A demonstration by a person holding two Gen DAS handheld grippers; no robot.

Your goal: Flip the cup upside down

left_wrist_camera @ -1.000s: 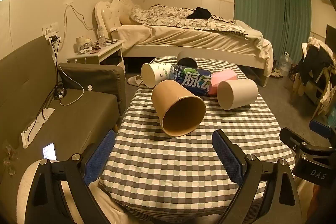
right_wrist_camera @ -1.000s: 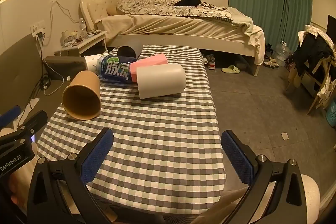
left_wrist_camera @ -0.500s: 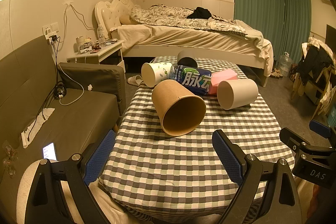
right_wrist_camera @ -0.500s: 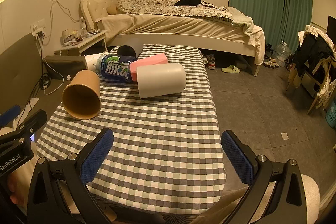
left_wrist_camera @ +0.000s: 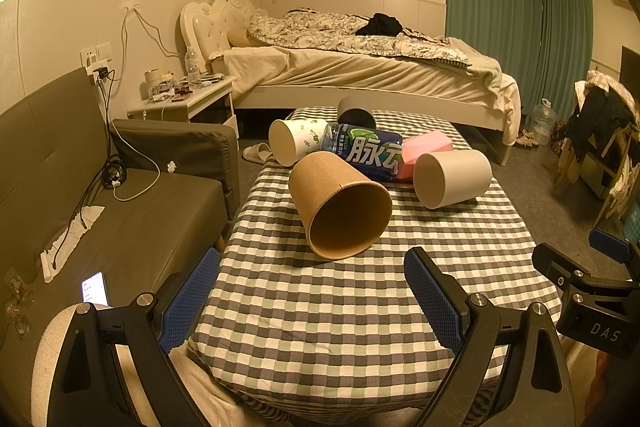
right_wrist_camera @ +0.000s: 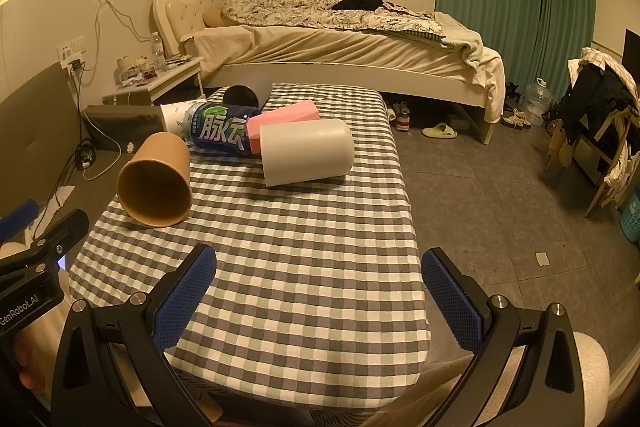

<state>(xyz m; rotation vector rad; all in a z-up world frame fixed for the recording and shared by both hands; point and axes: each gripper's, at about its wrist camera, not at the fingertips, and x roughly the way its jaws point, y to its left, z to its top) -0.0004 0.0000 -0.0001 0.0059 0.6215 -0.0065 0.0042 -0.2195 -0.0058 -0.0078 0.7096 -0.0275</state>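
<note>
Both my left hand-held gripper (left_wrist_camera: 312,291) and right hand-held gripper (right_wrist_camera: 320,291) spread, empty, held back at near edge of surface (right_wrist_camera: 304,267); brown cup (left_wrist_camera: 340,205) on its side mid-left, mouth toward me, likely easiest grab.

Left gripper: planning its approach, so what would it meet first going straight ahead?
Probably the brown paper cup, lying on its side, mouth toward the open left gripper; only checked tablecloth lies between. Depth is uncertain.

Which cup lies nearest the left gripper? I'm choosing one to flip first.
The brown paper cup, on its side with its open mouth toward the left gripper; the white cup, leaf-printed cup and grey cup lie farther back.
</note>
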